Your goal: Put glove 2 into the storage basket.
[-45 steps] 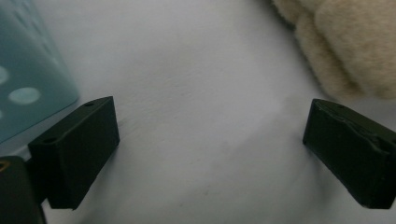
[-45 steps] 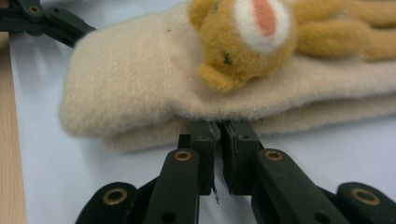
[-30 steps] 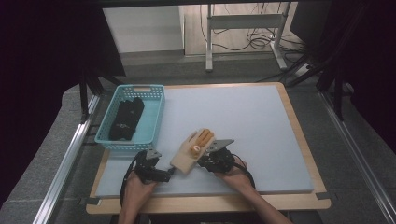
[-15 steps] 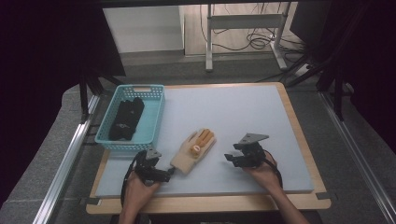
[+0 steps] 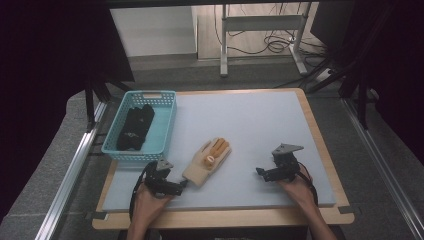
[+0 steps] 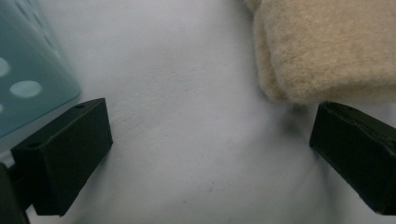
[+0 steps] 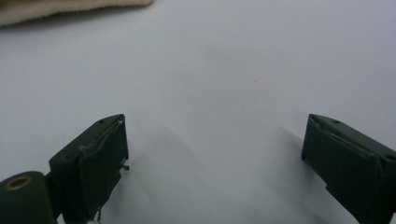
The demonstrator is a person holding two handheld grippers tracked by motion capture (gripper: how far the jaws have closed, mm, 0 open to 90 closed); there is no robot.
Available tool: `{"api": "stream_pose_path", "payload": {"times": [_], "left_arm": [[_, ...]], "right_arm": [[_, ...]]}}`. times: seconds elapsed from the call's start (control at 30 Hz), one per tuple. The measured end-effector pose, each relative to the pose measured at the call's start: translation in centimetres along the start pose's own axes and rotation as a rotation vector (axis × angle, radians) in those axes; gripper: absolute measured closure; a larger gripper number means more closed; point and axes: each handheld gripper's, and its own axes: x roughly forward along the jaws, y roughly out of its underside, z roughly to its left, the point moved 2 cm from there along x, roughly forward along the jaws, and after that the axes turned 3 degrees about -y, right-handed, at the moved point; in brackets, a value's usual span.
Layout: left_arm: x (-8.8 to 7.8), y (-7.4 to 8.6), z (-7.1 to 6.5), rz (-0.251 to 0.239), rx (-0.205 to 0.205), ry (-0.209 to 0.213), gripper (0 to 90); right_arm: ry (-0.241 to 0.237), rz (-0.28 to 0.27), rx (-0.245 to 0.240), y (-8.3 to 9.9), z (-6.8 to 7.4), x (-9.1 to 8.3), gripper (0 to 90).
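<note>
- A pale blue-grey bench (image 5: pixel 250 125) with a light wooden edge, seen from above; a person's two forearms come in from the bottom.
- A beige knitted glove with orange fingertips (image 5: pixel 207 161) lies flat on the bench near its front edge, left of centre, cuff toward the person, fingers pointing away and to the right.
- The left tool (image 5: pixel 182 184), black and held in the person's left hand, sits just beside the glove's cuff. In the left gripper view its jaws stand wide apart on bare bench, the fuzzy beige cuff (image 6: pixel 327 46) just above one jaw; nothing is gripped.
- The right tool (image 5: pixel 260 172), in the right hand, is well apart from the glove, to its right. Its jaws have just been opening and now stand released, with bare bench between them.
- A turquoise plastic basket with a perforated wall (image 5: pixel 167 125) stands at the bench's left side, holding dark black fabric items (image 5: pixel 135 127).
</note>
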Motion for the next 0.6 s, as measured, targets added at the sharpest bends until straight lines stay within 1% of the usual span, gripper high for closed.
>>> {"api": "stream_pose_path", "payload": {"times": [0.07,0.17,0.2,0.27,0.4,0.43,0.47,0.53,0.6], "left_arm": [[0.0,0.0,0.0,0.0,0.0,0.0,0.0],[0.0,0.0,0.0,0.0,-0.002,0.002,0.0],[0.0,0.0,0.0,-0.001,-0.006,0.002,0.0],[-0.1,0.0,0.1,-0.003,-0.01,0.008,0.0],[-0.3,0.1,0.3,-0.017,-0.027,0.028,0.8],[-0.4,0.1,0.3,-0.015,-0.023,0.032,0.9],[-0.5,0.2,0.3,-0.004,-0.009,0.036,0.9],[-0.9,0.1,0.0,0.011,0.005,0.058,0.9],[-1.6,-0.3,-0.3,-0.015,0.004,0.086,0.6]], "right_arm": [[0.01,0.007,-0.001,0.0,0.0,0.1,6.4],[0.049,0.023,-0.033,0.0,0.4,0.3,4.7],[0.055,0.023,-0.03,0.1,0.4,0.3,4.3],[0.051,0.024,-0.021,0.1,0.3,0.3,4.3],[0.052,0.021,-0.023,0.1,0.3,0.3,4.4],[0.053,0.021,-0.024,0.1,0.3,0.3,4.4],[0.056,0.019,-0.027,0.1,0.3,0.3,4.4],[0.062,0.016,-0.034,0.1,0.4,0.2,4.4],[0.068,0.013,-0.041,0.1,0.5,0.2,4.5]]}}
